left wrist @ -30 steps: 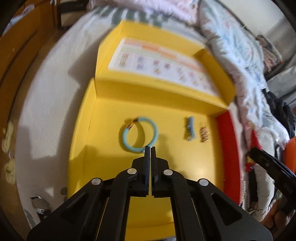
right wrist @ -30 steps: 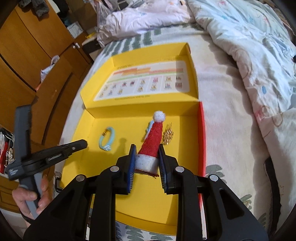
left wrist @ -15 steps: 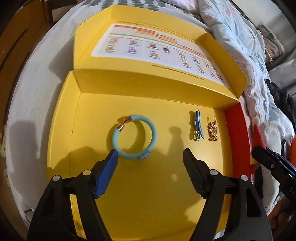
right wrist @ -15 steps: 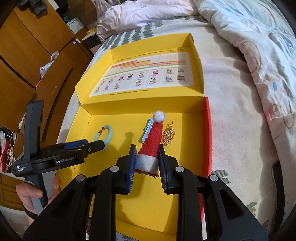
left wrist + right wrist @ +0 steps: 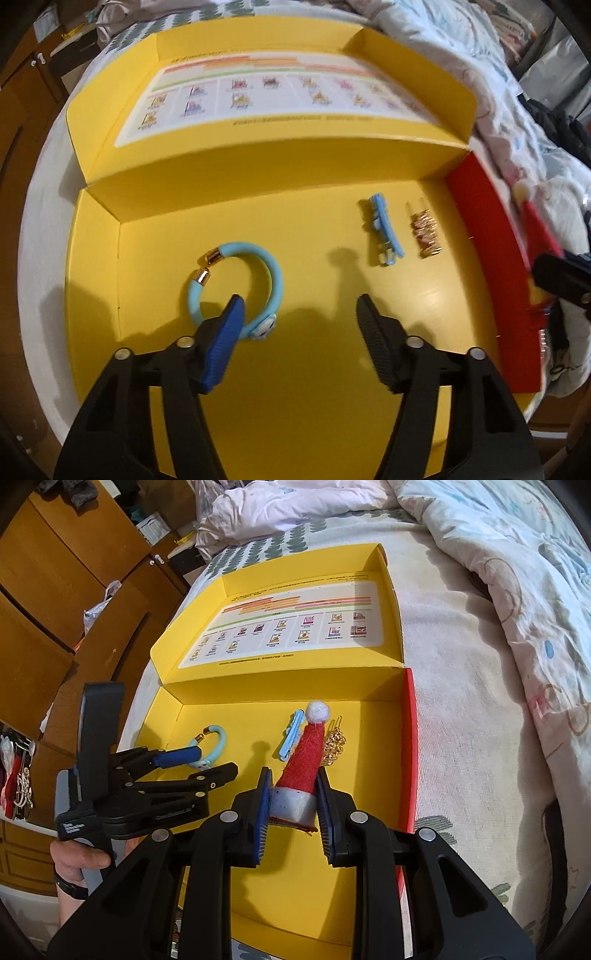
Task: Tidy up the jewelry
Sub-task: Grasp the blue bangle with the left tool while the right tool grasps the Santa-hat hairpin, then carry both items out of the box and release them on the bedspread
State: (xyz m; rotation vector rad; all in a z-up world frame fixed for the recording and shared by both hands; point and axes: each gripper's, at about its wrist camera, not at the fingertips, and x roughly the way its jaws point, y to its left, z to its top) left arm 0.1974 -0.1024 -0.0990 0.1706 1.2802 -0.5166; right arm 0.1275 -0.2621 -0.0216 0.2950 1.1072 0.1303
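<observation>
An open yellow box [image 5: 314, 369] lies on a bed. In it are a light blue bracelet [image 5: 271, 273] with gold caps, a blue hair clip [image 5: 384, 230] and a gold chain piece [image 5: 426, 234]. My left gripper [image 5: 299, 310] is open just above the box floor, its left finger over the bracelet's near edge. My right gripper [image 5: 291, 797] is shut on a small red Santa hat [image 5: 306, 760] with a white pompom, held above the box. The bracelet [image 5: 218, 744], clip [image 5: 291, 734], chain [image 5: 334, 747] and left gripper [image 5: 207, 762] also show in the right wrist view.
The box lid [image 5: 295, 627] with a printed chart lies open at the back. The box has a red right wall [image 5: 487, 258]. A crumpled quilt [image 5: 517, 572] lies to the right, wooden cabinets [image 5: 55, 590] to the left.
My left gripper opened from shut and moved down and forward toward the bracelet. My right gripper still holds the Santa hat and has shifted slightly.
</observation>
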